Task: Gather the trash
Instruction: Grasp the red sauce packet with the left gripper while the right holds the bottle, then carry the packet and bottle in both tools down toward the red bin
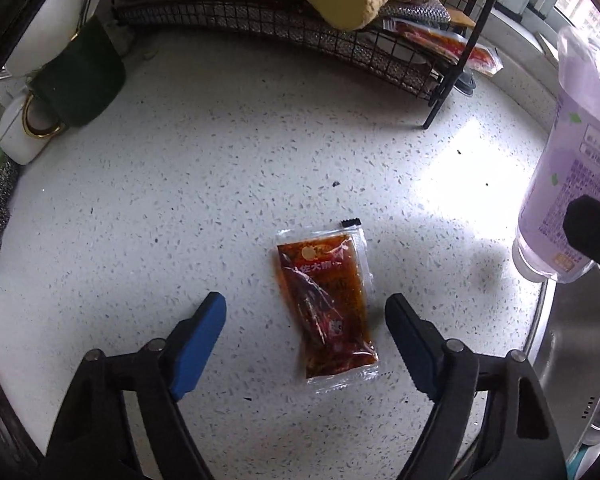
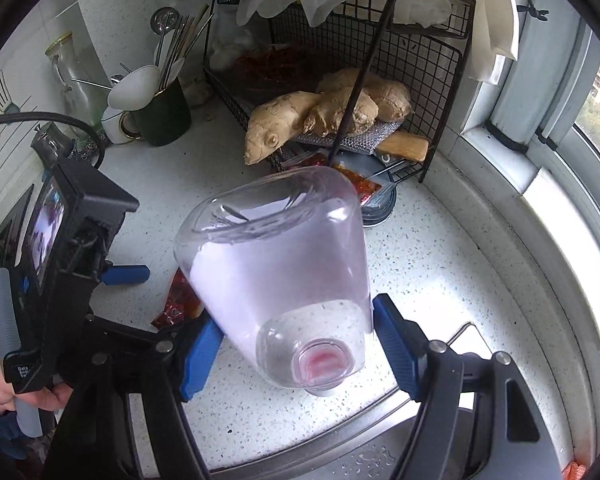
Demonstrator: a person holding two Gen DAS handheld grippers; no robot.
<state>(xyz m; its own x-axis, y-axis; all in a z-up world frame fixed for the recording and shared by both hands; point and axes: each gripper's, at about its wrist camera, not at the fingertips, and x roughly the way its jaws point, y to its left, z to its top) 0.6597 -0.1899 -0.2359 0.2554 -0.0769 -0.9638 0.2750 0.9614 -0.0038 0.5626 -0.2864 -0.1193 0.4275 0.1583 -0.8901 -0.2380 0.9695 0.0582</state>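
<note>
A red chili-sauce packet [image 1: 329, 302] lies flat on the speckled white counter [image 1: 204, 184]. My left gripper [image 1: 306, 312] is open, low over the counter, its blue fingers on either side of the packet's near half. My right gripper [image 2: 296, 330] is shut on a clear, pale-purple plastic bottle [image 2: 276, 276], held upside down above the counter beside the sink; the bottle also shows at the right edge of the left wrist view [image 1: 568, 184]. The packet peeks out from behind the bottle in the right wrist view [image 2: 180, 300].
A black wire rack [image 2: 380, 92] with ginger [image 2: 324, 114] and more sauce packets [image 1: 440, 42] stands at the back. A dark green utensil cup [image 2: 162, 114] and white mug [image 1: 24, 128] stand back left. The steel sink [image 1: 576, 344] lies to the right. A window ledge [image 2: 540, 216] runs along the right.
</note>
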